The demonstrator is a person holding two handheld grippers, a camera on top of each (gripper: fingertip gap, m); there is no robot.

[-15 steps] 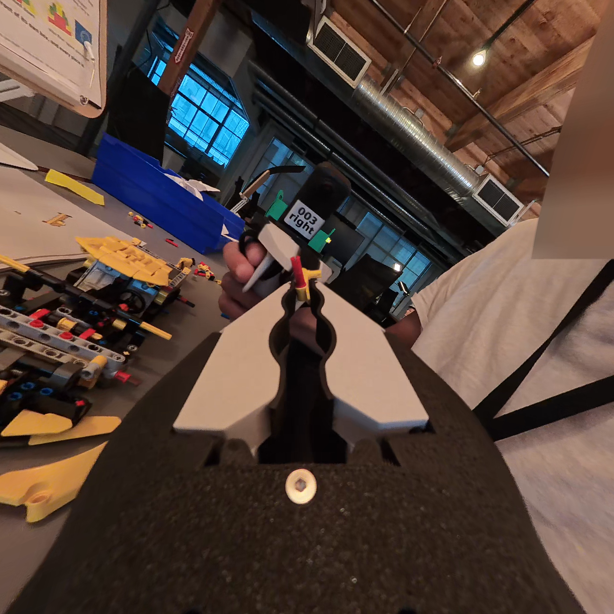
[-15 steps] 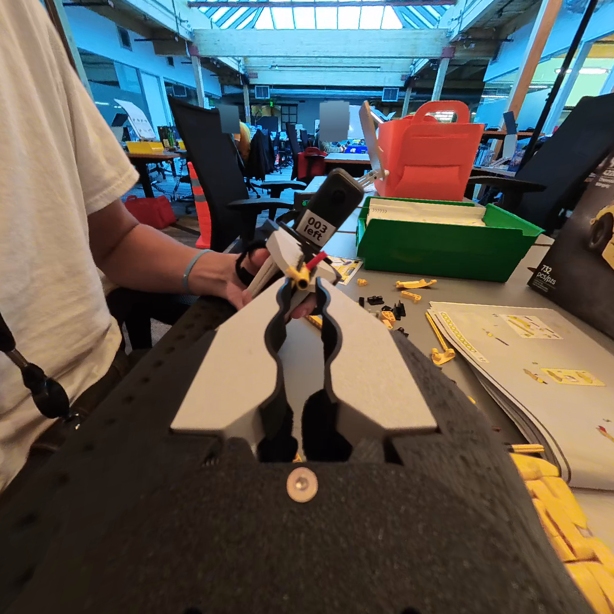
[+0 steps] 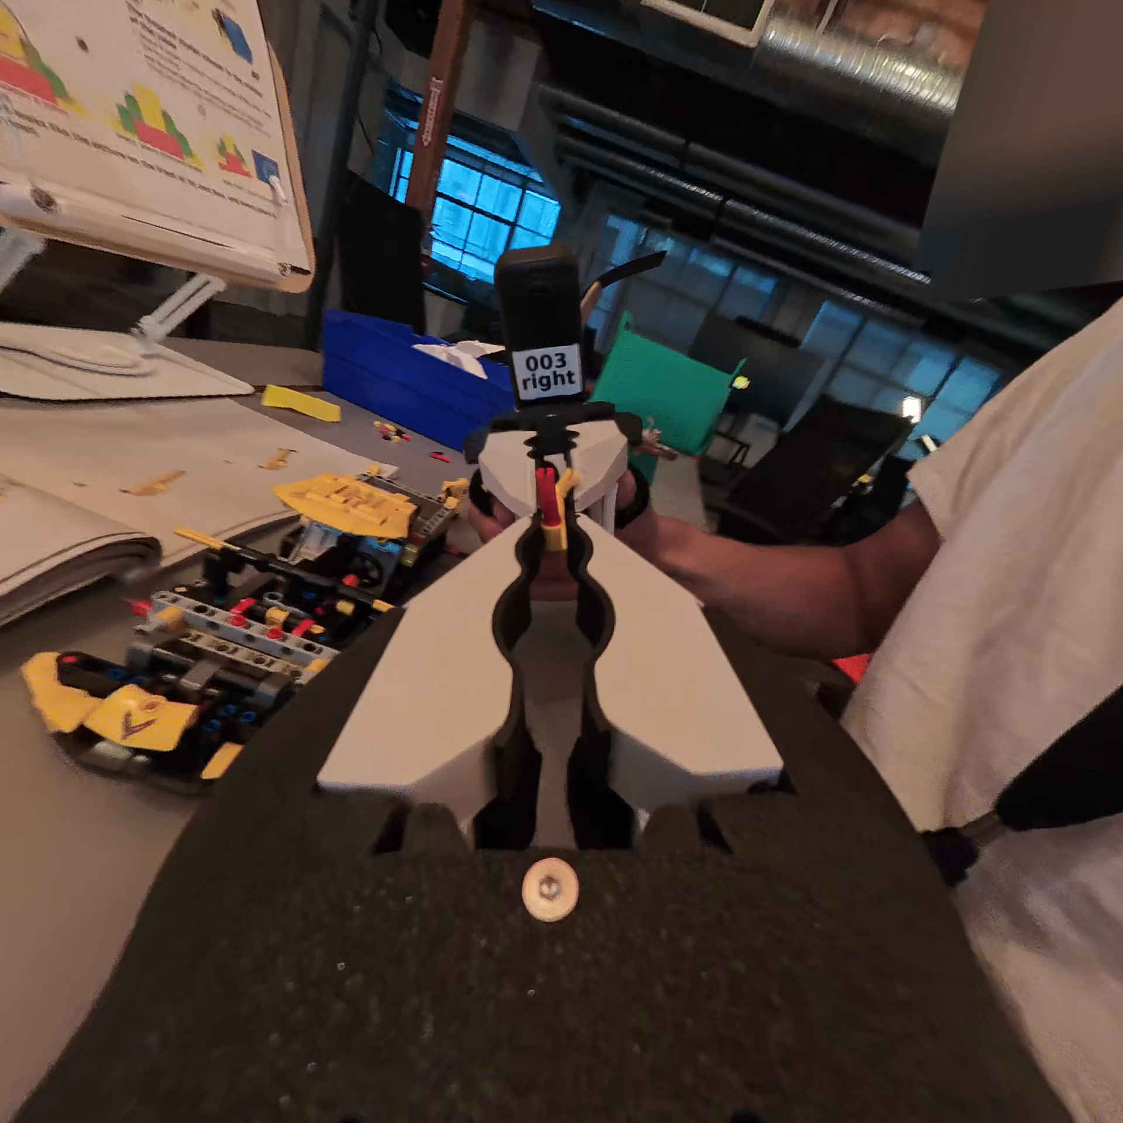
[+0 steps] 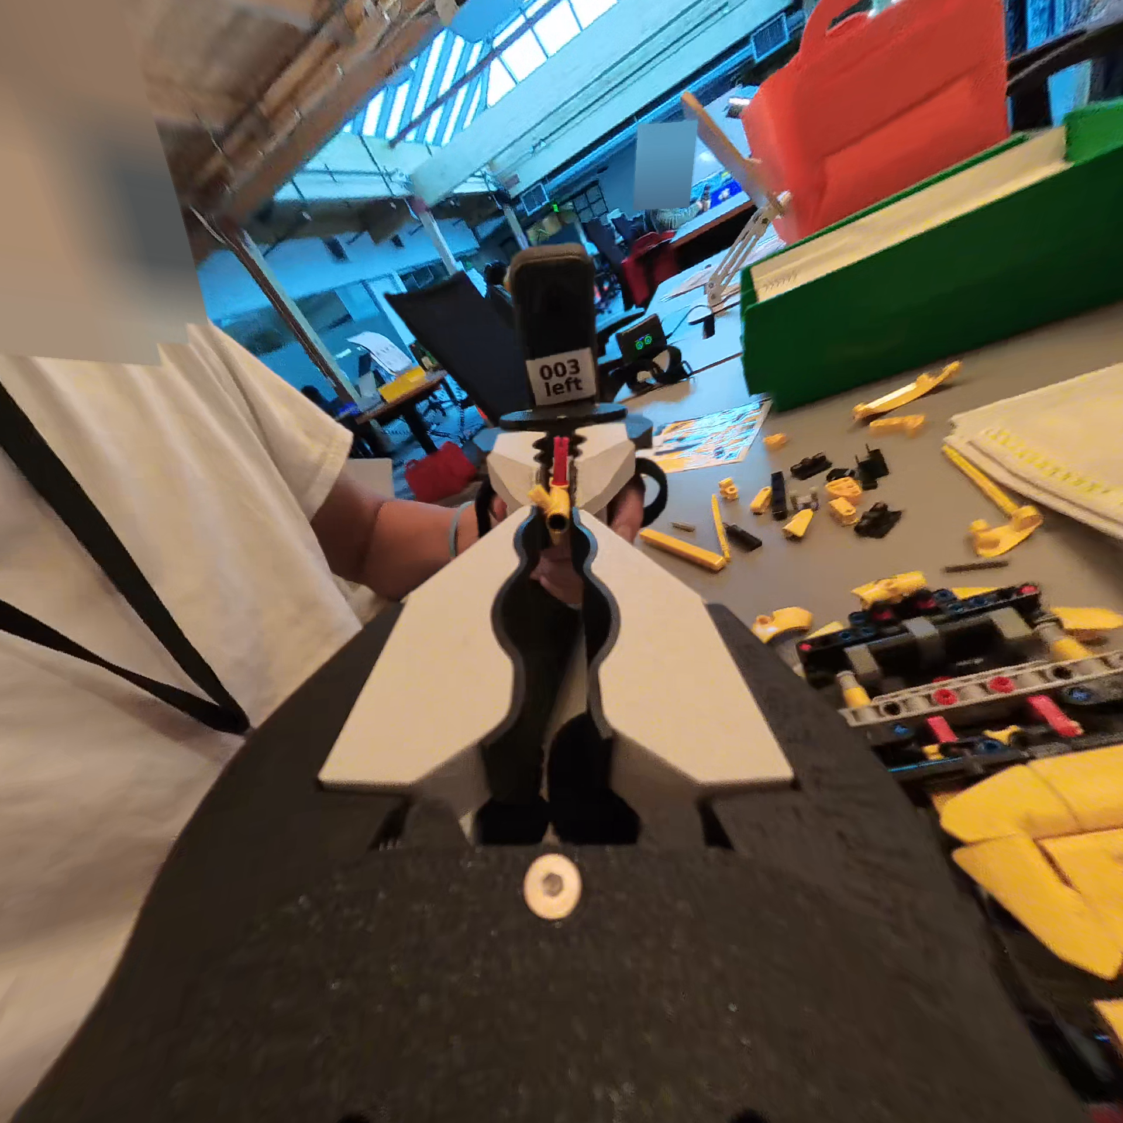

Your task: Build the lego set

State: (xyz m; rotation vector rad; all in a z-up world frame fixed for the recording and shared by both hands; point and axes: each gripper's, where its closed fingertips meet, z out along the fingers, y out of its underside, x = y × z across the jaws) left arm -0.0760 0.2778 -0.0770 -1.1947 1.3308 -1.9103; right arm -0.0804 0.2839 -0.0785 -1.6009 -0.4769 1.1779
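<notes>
While jaws meet at yellow connector (image 4: 556, 509), loose pieces (image 4: 808, 495) beside car chassis (image 4: 972, 662).

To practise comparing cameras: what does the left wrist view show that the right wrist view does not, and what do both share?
Only the left wrist view shows the blue plastic bin and the tilted instruction board. Only the right wrist view shows the green plastic bin, orange bag and scattered loose yellow and black pieces. Both show the small red-and-yellow piece pinched between the two grippers' tips, and the half-built yellow-and-black car.

Left claw (image 3: 554, 535) pinches yellow connector (image 3: 554, 536); right claw (image 3: 550, 471) opposite.
</notes>
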